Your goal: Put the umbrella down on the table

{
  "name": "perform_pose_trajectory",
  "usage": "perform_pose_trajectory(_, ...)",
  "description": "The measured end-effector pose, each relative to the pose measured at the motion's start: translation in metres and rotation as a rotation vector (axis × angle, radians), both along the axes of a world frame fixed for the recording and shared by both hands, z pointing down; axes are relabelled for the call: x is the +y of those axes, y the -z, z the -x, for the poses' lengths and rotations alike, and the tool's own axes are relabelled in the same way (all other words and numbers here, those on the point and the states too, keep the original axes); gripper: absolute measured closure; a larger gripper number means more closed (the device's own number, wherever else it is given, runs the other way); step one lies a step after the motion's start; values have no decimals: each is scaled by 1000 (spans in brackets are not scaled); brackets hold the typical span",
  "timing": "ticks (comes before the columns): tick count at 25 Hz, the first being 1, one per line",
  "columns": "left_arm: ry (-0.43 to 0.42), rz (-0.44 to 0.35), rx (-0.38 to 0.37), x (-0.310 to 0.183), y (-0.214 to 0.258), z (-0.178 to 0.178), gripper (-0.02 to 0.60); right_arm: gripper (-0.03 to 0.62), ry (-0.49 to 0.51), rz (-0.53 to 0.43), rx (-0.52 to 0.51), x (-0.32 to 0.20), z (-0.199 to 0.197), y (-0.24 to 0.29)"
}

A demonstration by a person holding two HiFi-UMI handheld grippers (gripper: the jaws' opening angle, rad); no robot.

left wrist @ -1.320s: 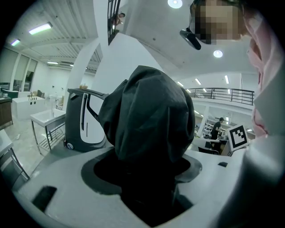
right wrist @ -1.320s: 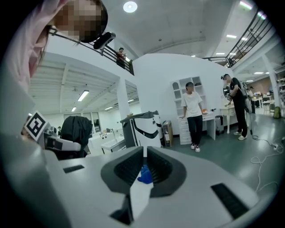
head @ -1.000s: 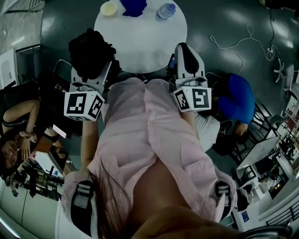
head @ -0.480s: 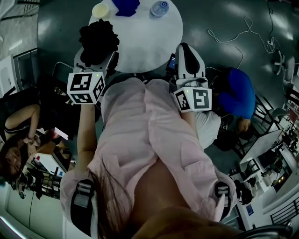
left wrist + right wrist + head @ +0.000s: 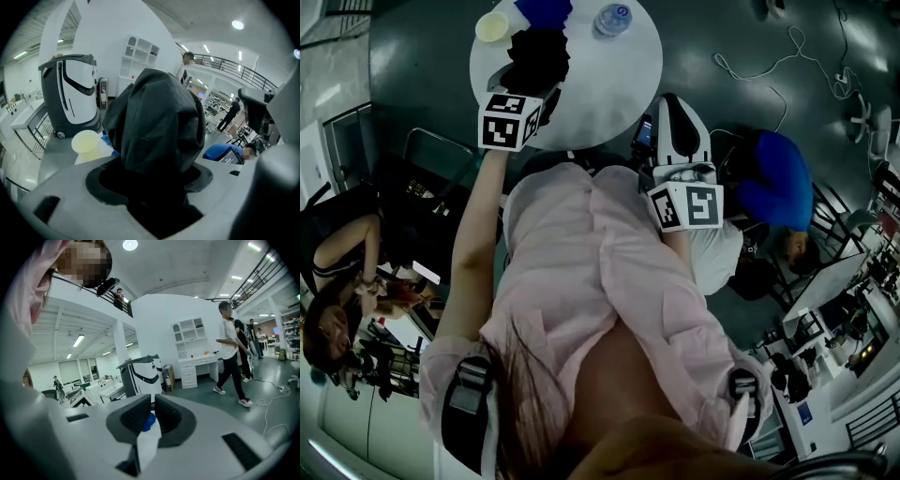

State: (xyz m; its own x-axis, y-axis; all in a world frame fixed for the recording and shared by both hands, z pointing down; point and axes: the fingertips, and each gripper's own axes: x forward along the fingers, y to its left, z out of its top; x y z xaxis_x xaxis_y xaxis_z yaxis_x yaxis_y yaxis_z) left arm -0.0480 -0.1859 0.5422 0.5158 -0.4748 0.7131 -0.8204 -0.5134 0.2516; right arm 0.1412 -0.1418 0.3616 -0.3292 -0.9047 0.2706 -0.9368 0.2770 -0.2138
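A black folded umbrella [image 5: 539, 54] hangs over the left part of the round white table [image 5: 609, 80]. My left gripper [image 5: 532, 84] is shut on it. In the left gripper view the umbrella [image 5: 157, 122] fills the middle and rises out from between the jaws of the left gripper [image 5: 154, 185]; whether it touches the tabletop is hidden. My right gripper [image 5: 668, 98] stays at the table's near right edge. Its jaws stand almost together with only a thin slit, and the right gripper [image 5: 153, 414] holds nothing.
On the table's far side stand a pale yellow cup [image 5: 492, 25], a blue object [image 5: 546, 11] and a water bottle [image 5: 612, 19]. A seated person in blue [image 5: 778, 187] is at the right, another person [image 5: 337, 253] at the left. Cables [image 5: 769, 75] lie on the floor.
My left gripper has carried the umbrella forward and to the right, from beside the table's left edge to over the tabletop. The right gripper has stayed in place.
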Motion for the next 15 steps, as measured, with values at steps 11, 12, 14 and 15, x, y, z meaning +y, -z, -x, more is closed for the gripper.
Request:
perform_pose_trajectory(11, -120, 159, -116, -16, -92, -24, 262, 551, -46, 47, 16, 4, -8, -11)
perform_pose_trajectory(12, -128, 178, -124, -16, -98, -26, 262, 551, -52, 51, 18, 4, -10, -12)
perform_pose_trajectory(14, -140, 215, -144, -17, -110, -28, 262, 551, -61, 60, 22, 6, -13, -15)
perform_pose_trajectory(15, -142, 232, -157, -17, -114, -29, 262, 551, -66, 64, 24, 6, -14, -16)
